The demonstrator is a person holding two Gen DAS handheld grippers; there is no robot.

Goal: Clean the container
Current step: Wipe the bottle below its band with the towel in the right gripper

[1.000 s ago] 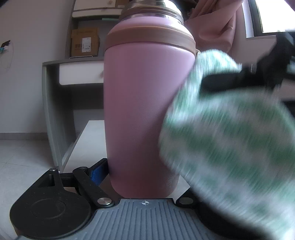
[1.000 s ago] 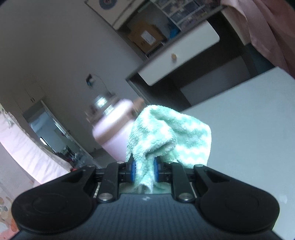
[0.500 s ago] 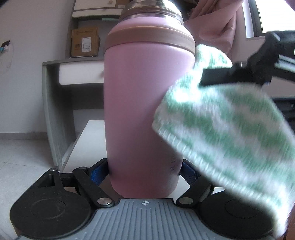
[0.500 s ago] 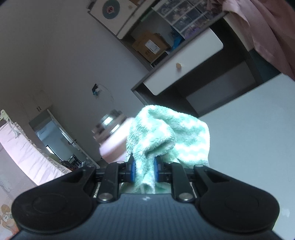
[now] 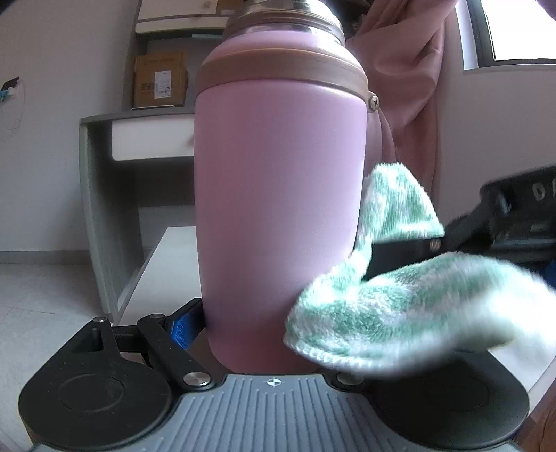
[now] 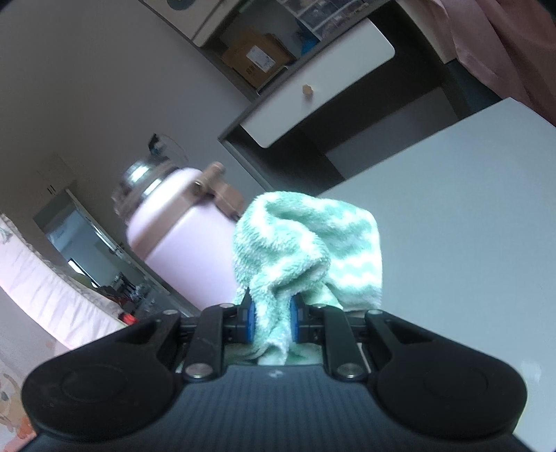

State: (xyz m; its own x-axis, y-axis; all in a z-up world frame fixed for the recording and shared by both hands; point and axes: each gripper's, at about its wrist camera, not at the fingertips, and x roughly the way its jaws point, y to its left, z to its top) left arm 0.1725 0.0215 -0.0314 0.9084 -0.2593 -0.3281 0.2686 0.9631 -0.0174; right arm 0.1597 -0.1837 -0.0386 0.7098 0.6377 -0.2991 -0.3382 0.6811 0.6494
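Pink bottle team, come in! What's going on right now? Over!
Left claw shut on pink bottle, holding it upright. Right claw shut on green towel, pressed against bottle's lower side. Nothing in the way.

A grey desk with a white drawer (image 5: 153,140) stands against the pale wall (image 5: 62,69), a brown cardboard box (image 5: 160,81) on top. Pink curtain (image 5: 406,87) hangs beside a bright window (image 5: 517,27); pale floor tiles (image 5: 41,299) lie below.

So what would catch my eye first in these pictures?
A big pink bottle fills the middle of the left wrist view, clamped low down by the left gripper. Next, the fluffy green-and-white cloth, pinched in the right gripper, lies against the bottle's lower right side.
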